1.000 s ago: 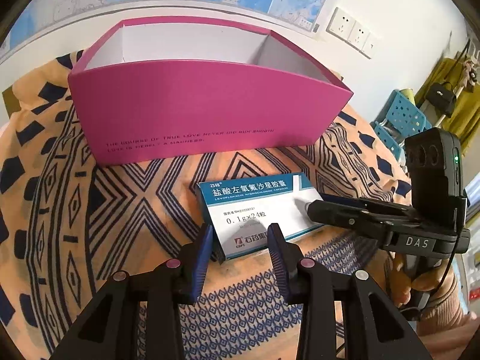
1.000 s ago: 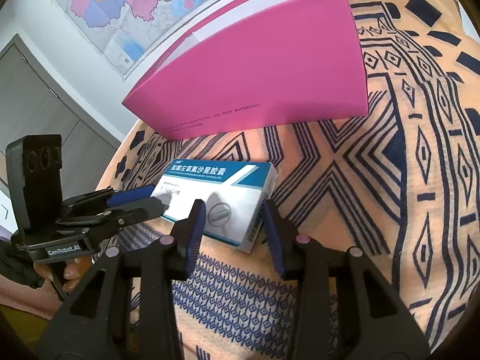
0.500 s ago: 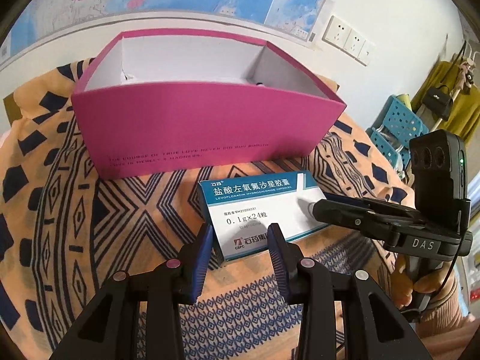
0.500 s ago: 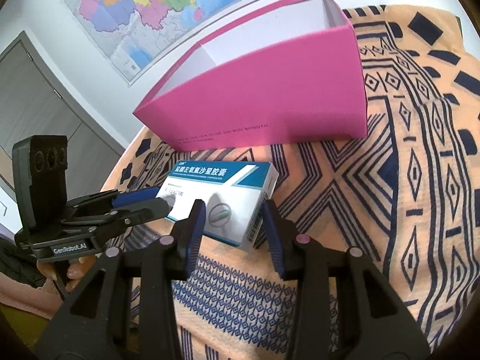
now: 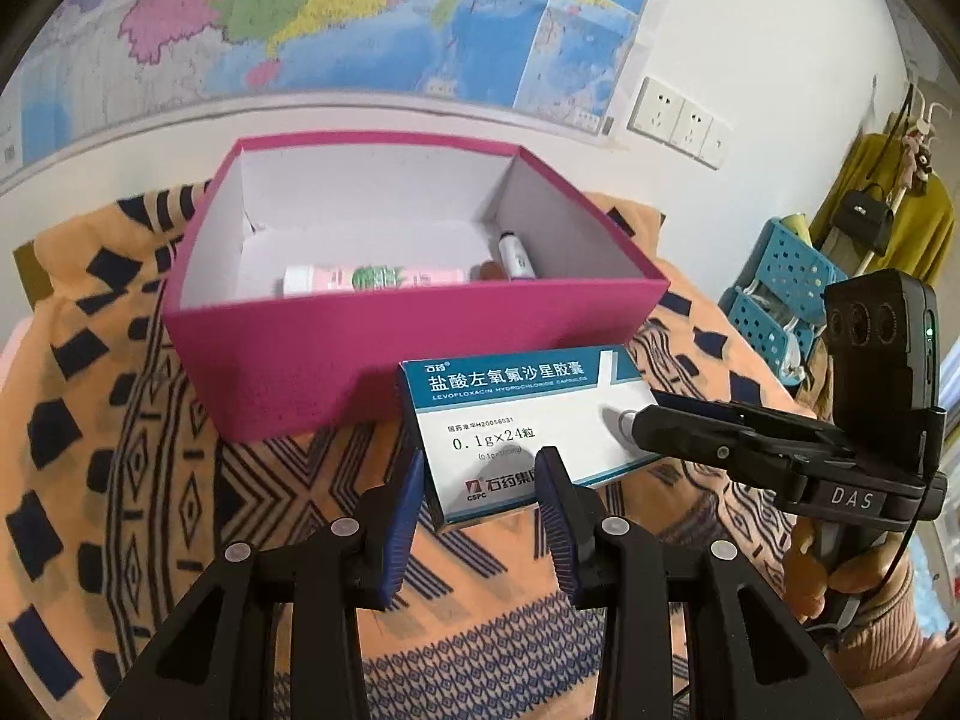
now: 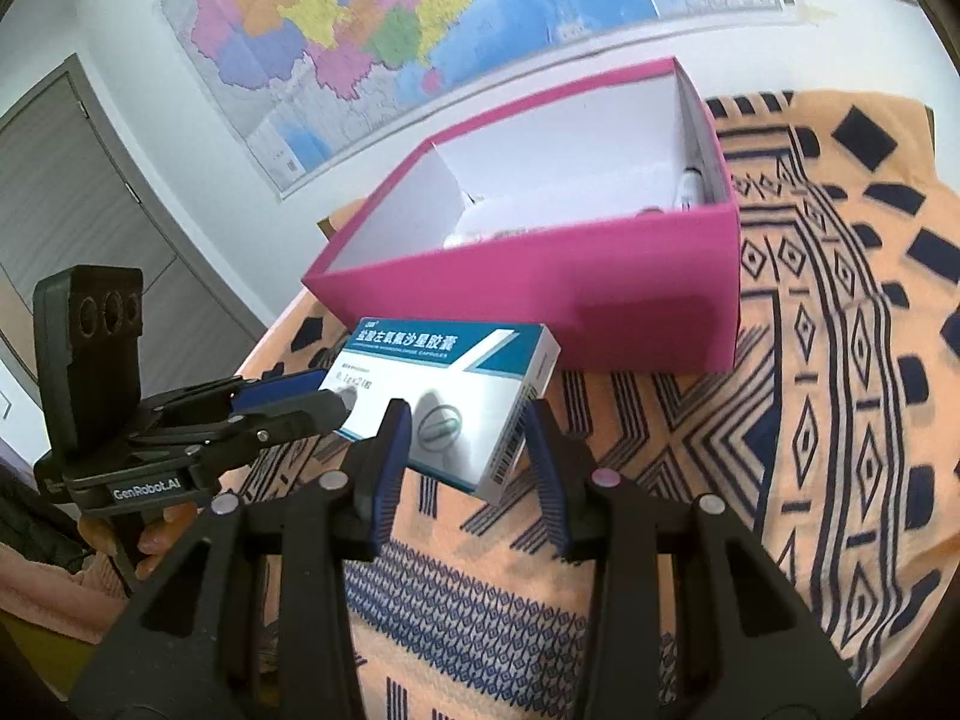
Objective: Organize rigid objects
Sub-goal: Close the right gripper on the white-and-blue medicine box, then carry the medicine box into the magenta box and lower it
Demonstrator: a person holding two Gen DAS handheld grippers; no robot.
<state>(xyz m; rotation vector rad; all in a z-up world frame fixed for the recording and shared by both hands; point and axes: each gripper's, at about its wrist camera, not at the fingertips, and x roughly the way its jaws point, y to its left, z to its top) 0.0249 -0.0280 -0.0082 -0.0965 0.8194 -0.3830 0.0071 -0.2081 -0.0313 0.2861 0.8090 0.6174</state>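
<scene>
A white and teal medicine box (image 5: 522,420) hangs above the patterned cloth, held at both ends. My left gripper (image 5: 480,474) is shut on its near short end. My right gripper (image 6: 468,432) is shut on the other end of the medicine box (image 6: 456,384). Each gripper shows side-on in the other's view: the right gripper (image 5: 642,426) and the left gripper (image 6: 330,396). Behind the medicine box stands an open pink box (image 5: 300,372) with white inner walls. A pink and white tube (image 5: 378,279) and a small white bottle (image 5: 516,255) lie inside it.
An orange cloth with dark blue patterns (image 5: 150,480) covers the table. A map (image 5: 360,18) and wall sockets (image 5: 678,120) are on the wall behind. A blue perforated stool (image 5: 774,294) and hanging yellow clothes (image 5: 888,222) stand at the right. A grey door (image 6: 66,192) is at the left.
Both grippers have risen with the medicine box between them. The pink box has sunk and shrunk in both views, and its inside with the tube and bottle now shows.
</scene>
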